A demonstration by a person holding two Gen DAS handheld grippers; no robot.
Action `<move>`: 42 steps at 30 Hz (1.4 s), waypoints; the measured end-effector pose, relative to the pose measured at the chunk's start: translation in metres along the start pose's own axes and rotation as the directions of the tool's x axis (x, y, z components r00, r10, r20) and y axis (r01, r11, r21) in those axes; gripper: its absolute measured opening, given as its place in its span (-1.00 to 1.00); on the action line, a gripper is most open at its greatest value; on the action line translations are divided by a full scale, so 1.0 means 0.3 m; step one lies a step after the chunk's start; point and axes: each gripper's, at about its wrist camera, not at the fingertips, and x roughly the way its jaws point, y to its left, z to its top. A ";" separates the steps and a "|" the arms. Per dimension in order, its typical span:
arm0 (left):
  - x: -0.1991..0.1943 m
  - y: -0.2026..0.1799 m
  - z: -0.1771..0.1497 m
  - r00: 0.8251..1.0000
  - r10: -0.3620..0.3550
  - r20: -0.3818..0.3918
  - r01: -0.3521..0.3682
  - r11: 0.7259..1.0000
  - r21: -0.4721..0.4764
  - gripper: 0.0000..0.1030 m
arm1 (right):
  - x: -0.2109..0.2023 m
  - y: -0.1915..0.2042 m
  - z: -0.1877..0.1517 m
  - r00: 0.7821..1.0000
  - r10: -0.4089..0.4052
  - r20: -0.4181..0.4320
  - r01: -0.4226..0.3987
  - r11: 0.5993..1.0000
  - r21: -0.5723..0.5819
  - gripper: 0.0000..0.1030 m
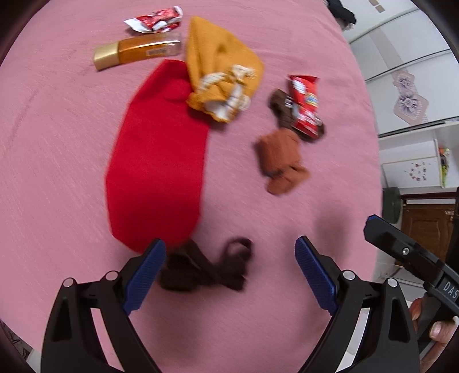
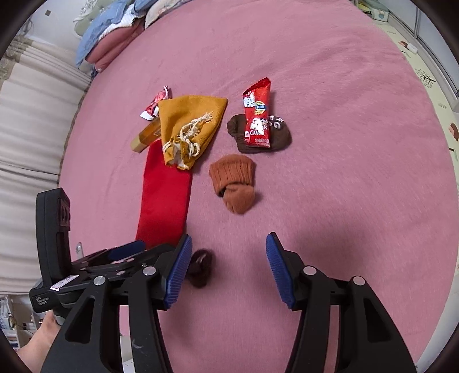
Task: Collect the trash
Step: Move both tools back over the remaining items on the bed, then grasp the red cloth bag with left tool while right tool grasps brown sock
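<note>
A pink bed cover (image 1: 57, 143) fills both views and carries everything. The largest thing on it is a flat red cloth (image 1: 157, 160), running from the centre of the left wrist view down toward the lower middle. Its upper end is overlapped by a mustard drawstring pouch (image 1: 218, 66) with a knotted cream cord, upper centre of that view.

Right of centre lies a dark brown sock (image 2: 258, 137), and across it rests a red snack wrapper (image 2: 256, 114), the nearest piece of trash. Just below them sits a rolled rust-orange sock (image 2: 233, 183), apart from both. An amber bottle with a gold cap (image 1: 137, 51) lies on its side at the upper left of the left wrist view, and just above it is a crumpled red-and-white wrapper (image 1: 155, 18).

A tangled dark brown sock (image 1: 203, 266) lies low in the frame, beside the left pad of the left claw (image 1: 231, 275), whose jaws stand apart and empty. The right claw (image 2: 229, 271) is likewise spread, gripping nothing.
</note>
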 end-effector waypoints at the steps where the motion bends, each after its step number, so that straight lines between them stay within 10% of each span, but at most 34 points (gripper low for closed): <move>1: 0.006 0.011 0.010 1.000 0.008 0.001 -0.008 1.000 -0.002 0.77 | 0.022 0.002 0.019 1.000 -0.019 -0.002 0.019 1.000 -0.002 0.16; 27: 0.275 0.134 0.192 0.966 0.245 -0.079 -0.242 0.969 0.037 0.93 | 0.364 0.025 0.207 0.984 -0.155 -0.090 0.148 0.986 -0.078 0.32; 32: 0.291 0.092 0.185 0.955 0.285 -0.077 -0.284 0.958 0.032 0.92 | 0.400 0.037 0.203 0.980 -0.171 -0.100 0.162 0.982 -0.093 -0.09; 38: 0.238 0.031 0.188 0.954 0.290 -0.076 -0.290 0.957 0.003 0.48 | 0.384 0.057 0.170 0.988 -0.122 -0.100 0.111 0.988 -0.108 -0.40; 42: 0.197 0.036 0.195 0.961 0.267 -0.071 -0.269 0.963 -0.018 -0.20 | 0.334 0.056 0.145 0.990 -0.101 -0.098 0.090 0.989 -0.115 -0.41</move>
